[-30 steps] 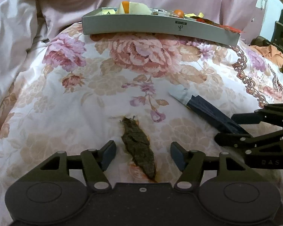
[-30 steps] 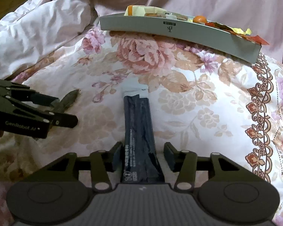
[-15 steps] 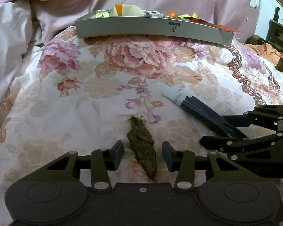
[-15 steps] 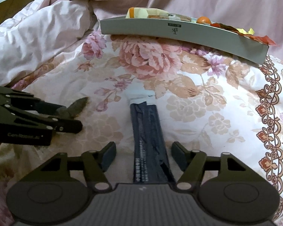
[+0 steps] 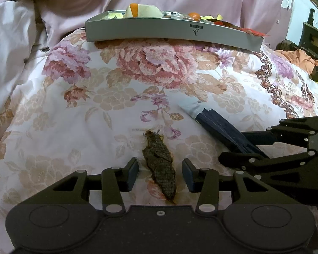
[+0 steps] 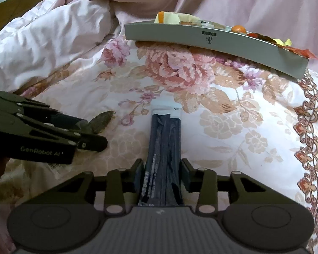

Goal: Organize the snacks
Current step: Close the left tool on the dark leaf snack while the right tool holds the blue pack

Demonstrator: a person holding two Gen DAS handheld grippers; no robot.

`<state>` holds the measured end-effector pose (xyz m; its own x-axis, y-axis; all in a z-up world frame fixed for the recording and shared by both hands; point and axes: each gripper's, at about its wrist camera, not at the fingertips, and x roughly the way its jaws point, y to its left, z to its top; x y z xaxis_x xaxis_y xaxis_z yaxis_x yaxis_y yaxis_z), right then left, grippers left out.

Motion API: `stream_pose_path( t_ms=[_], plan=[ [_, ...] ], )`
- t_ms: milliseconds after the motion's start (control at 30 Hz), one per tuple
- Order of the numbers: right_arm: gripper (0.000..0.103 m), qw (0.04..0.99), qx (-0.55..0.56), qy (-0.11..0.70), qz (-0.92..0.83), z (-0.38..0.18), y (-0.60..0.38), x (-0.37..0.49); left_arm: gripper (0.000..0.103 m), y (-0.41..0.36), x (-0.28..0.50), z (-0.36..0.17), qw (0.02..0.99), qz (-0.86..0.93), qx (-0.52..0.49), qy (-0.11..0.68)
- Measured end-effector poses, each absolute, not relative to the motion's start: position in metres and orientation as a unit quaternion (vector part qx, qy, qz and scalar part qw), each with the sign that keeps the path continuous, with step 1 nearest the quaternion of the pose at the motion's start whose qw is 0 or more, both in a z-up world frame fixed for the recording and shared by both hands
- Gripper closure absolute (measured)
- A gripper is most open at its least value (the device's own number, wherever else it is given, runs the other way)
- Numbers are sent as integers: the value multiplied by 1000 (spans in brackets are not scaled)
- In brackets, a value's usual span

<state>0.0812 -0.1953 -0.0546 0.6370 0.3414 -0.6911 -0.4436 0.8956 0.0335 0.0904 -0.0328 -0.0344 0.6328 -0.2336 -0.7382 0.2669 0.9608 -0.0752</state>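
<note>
the floral quilt (image 5: 78,114) is filling both frames because it is serving as your work surface. the grey tray (image 5: 171,29), at the top centre, is waiting as the likely drop-off. your right gripper (image 6: 161,174) is pinching the dark snack packet (image 6: 164,139) at lower centre, seemingly ready to lift. your left gripper (image 5: 160,174) is straddling the brown dried snack (image 5: 160,165), jaws apart, not yet touching it.
</note>
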Motion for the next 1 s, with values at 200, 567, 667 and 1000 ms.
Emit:
stream_pose_path(
  t_ms=[200,567,667,1000],
  plan=[
    [62,904,-78,359,217,-56,-192,79,57,-33,90,-34,904,-138,25,404],
    [75,908,-169,319,215,-54,-175,57,58,-35,87,-31,905,-148,7,399],
    [75,908,-189,309,210,-53,-175,53,58,-35,87,-31,906,-146,4,397],
    [75,910,-236,284,189,-53,-175,45,58,-35,86,-30,909,-147,-2,389]
  ],
)
